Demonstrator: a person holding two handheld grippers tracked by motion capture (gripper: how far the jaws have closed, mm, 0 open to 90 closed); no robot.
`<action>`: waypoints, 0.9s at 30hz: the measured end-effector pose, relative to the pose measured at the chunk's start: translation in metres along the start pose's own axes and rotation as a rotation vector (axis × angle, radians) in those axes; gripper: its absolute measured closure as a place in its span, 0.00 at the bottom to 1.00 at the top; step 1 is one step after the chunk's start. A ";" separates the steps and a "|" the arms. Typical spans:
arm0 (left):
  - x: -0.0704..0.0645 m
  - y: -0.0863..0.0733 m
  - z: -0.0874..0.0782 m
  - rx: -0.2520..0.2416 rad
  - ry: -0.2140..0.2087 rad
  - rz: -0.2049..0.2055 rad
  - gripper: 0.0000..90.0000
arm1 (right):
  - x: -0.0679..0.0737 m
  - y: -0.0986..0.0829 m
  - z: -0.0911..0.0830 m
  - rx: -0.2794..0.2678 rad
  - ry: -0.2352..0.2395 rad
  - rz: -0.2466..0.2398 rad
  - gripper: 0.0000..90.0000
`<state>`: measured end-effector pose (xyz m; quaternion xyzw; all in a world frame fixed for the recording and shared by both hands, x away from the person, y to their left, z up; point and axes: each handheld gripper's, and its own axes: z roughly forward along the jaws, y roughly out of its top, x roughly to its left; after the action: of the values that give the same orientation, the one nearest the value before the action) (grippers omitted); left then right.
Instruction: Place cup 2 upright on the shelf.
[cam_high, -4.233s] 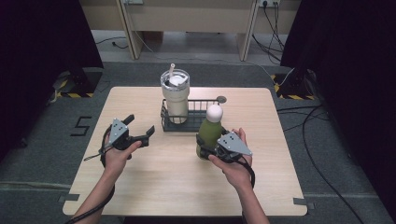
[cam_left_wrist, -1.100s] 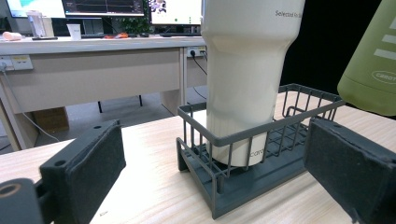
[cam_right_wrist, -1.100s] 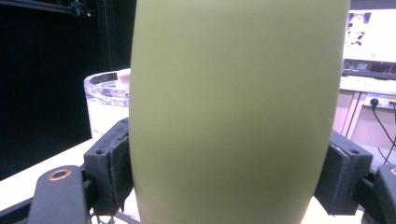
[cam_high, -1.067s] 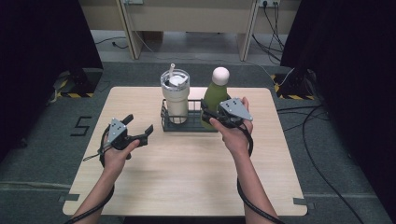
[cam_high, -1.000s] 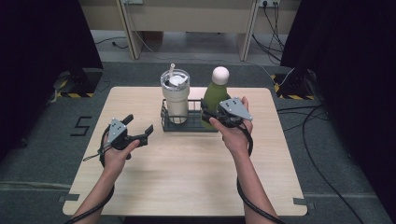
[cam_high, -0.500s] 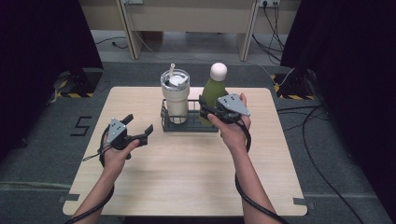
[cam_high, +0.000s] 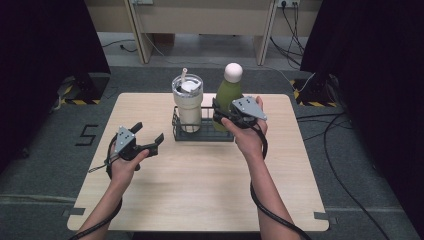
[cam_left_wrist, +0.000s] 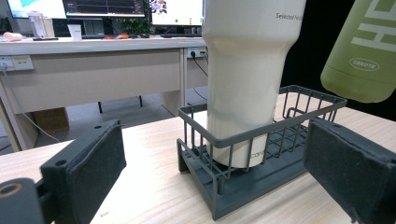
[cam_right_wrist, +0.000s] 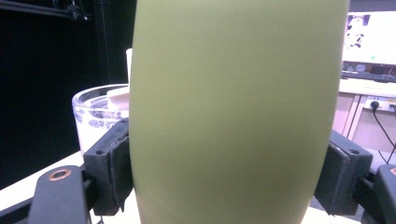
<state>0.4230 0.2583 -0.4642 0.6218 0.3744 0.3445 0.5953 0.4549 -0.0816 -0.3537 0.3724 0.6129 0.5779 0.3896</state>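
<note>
**Bottle held over rack**

Right gripper has its jaws clamped on the green bottle, pads pressed on both sides of the body per the right gripper view. Bottle is upright with a white cap, its base above the right end of the wire rack; in the left gripper view the base hangs clear above the rack rim. Tumbler stands in the rack's left end, just beside the bottle. Left gripper rests low over the table, jaws wide, holding nothing, aimed at the rack.
</note>
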 end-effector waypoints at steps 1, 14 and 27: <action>0.000 0.000 0.000 0.000 0.000 0.000 0.05 | 0.000 0.000 0.000 0.000 -0.003 -0.003 0.24; 0.000 0.000 0.000 -0.001 0.000 0.000 0.05 | -0.003 0.004 0.007 0.005 -0.012 0.004 0.24; 0.001 0.000 0.000 -0.002 0.001 -0.002 0.05 | -0.006 0.010 0.015 0.005 -0.021 0.006 0.24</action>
<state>0.4232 0.2591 -0.4641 0.6207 0.3748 0.3448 0.5961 0.4713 -0.0800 -0.3438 0.3814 0.6091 0.5734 0.3934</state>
